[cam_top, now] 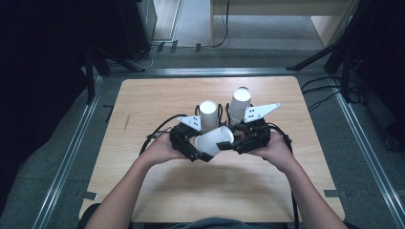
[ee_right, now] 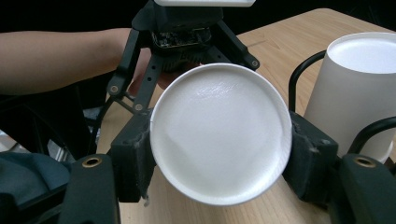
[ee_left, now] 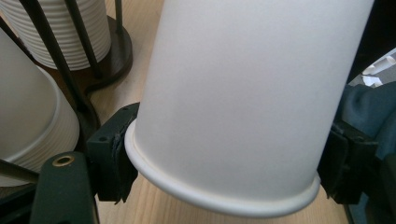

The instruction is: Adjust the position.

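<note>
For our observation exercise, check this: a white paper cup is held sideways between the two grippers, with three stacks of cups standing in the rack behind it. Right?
Not quite. The high view shows two stacks of cups in the rack, not three. The rest stands: the white paper cup is sideways between the left gripper and the right gripper.

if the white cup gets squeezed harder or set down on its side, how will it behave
The cup looks like thin paper, so it would probably dent. The left gripper holds its rim end, the right gripper its base. Being round and tapered, it would likely roll in a curve.
</note>
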A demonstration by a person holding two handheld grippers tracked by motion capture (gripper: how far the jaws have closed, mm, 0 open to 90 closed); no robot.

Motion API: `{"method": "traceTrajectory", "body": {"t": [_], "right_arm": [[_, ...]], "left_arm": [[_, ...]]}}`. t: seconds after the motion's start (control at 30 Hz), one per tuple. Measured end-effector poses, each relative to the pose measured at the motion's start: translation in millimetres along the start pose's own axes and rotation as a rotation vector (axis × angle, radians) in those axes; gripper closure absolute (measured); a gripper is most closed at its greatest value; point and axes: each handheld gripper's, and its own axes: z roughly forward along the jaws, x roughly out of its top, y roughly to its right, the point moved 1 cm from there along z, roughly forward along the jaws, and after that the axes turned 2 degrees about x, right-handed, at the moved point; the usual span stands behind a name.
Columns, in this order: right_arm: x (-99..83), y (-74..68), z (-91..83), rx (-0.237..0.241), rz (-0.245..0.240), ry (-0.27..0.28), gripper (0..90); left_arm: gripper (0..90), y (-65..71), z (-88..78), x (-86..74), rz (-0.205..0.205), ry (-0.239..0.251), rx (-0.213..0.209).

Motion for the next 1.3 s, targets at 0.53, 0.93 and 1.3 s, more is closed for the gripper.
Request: {"method": "traceTrajectory", "body": {"t": [0.53,0.93,1.3], "right_arm": [[0.4,-0.1,-0.1,-0.01,-0.004,-0.011,24.1],[-5.6,0.5,0.4,-0.038,-0.033,-0.084,23.3],[-9.0,0.7,6.9,-0.049,-0.039,-0.146,23.3]], "left_arm": [[24.8,-1.6,-7.2,2.1,-0.004,-0.017,-0.014],[24.8,-4.9,-19.7,9.6,0.01,-0.09,0.008],[24.8,-7.6,-14.9,16.1,0.047,-0.241,0.036]]}}
